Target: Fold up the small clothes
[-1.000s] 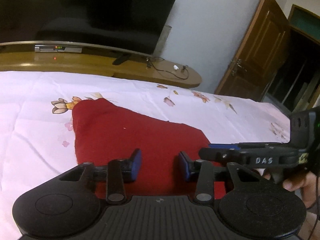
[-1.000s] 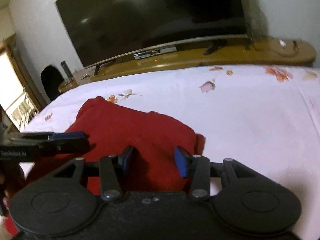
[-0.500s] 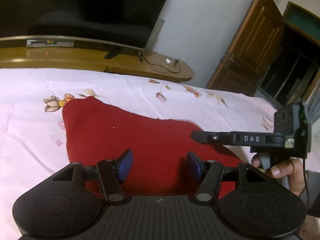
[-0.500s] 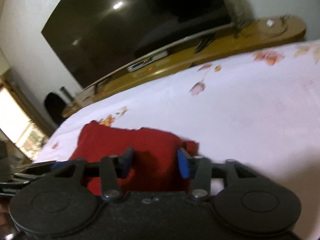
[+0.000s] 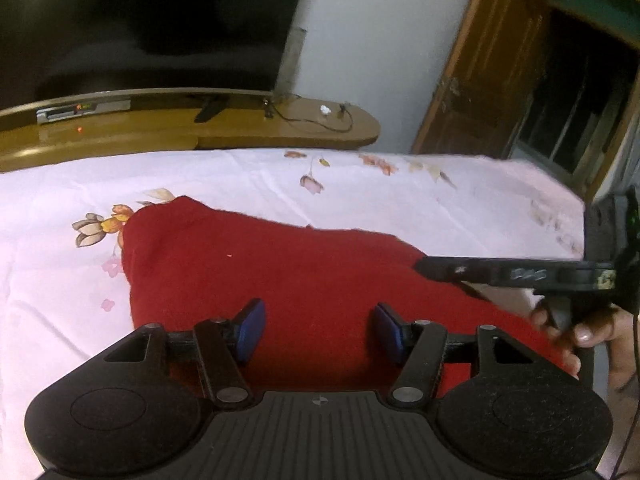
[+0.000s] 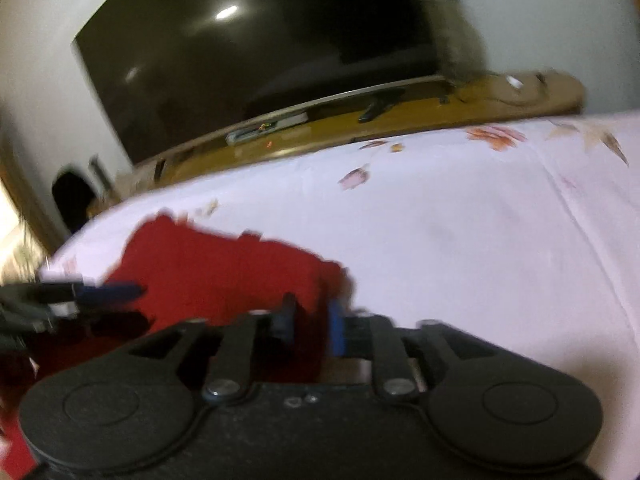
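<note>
A pale floral sheet (image 5: 400, 208) covers the bed, with a TV (image 5: 152, 20) on a wooden shelf (image 5: 240, 136) behind and a door (image 5: 488, 68) at right. The red cloth (image 5: 280, 272) lies mid-sheet. The left gripper (image 5: 320, 330) hangs released over it. The right gripper (image 6: 308, 320) is opening, cloth edge between its jaws; whether it pinches is blurred. Its side lettering is unreadable.

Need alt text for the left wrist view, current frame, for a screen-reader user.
A red garment lies spread on a pink floral bedsheet, with the left gripper hovering over its near edge, jaws apart and empty. The right gripper, held in a hand, reaches in from the right over the cloth. Behind stand a dark television, a wooden stand and a door.
</note>
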`<state>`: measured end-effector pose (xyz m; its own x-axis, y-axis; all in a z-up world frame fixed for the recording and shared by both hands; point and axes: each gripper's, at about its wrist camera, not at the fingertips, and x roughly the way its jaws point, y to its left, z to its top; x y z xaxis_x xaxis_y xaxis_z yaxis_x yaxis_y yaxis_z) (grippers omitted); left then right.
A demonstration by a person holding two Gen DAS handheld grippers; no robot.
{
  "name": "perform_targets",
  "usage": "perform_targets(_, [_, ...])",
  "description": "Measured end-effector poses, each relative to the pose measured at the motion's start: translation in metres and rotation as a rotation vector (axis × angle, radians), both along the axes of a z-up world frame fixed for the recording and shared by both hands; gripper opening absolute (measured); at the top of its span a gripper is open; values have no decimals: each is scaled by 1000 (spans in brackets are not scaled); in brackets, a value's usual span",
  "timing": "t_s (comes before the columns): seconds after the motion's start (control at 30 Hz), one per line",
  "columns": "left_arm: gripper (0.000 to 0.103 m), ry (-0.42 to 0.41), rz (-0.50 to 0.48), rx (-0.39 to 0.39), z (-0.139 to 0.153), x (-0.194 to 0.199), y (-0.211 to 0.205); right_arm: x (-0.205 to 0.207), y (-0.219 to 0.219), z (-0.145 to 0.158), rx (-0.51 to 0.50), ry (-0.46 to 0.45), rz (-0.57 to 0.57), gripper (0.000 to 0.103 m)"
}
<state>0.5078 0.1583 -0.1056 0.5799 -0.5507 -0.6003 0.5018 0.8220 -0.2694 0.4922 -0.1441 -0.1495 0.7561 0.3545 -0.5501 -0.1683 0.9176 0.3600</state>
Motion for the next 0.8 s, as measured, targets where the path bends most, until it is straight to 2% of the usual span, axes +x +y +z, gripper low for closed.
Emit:
perform_targets(0.03, [60,-5,6,-29,6,-6,5,-3,-7,3,45,0,-25,44])
perform_targets(0.13, [61,-36,29,-74,15,-32,21,-32,-33,15,166,7,-34,44])
perform_targets(0.33, [62,5,124,-178,1,-67,54,-78,-31,10,263,67,34,44])
perform_targets(0.4, [62,2,133,-157,-4,-70,54,-86,-22,5,259,82,54,40])
perform_targets(0.43, [62,0,132,-141,-7,-70,53,-86,-17,4,246,87,56,31])
perform_targets(0.47, [62,-4,128,-128,-8,-70,52,-85,-14,1,233,100,57,17])
perform_targets(0.53, [62,-8,123,-111,-11,-70,53,-82,-17,-6,236,124,40,15])
perform_targets(0.67, [62,-17,116,-81,-12,-71,51,-82,-25,-20,229,166,16,20])
perform_targets(0.8, [62,-27,161,-115,10,-86,62,-83,-29,-10,276,178,-7,24])
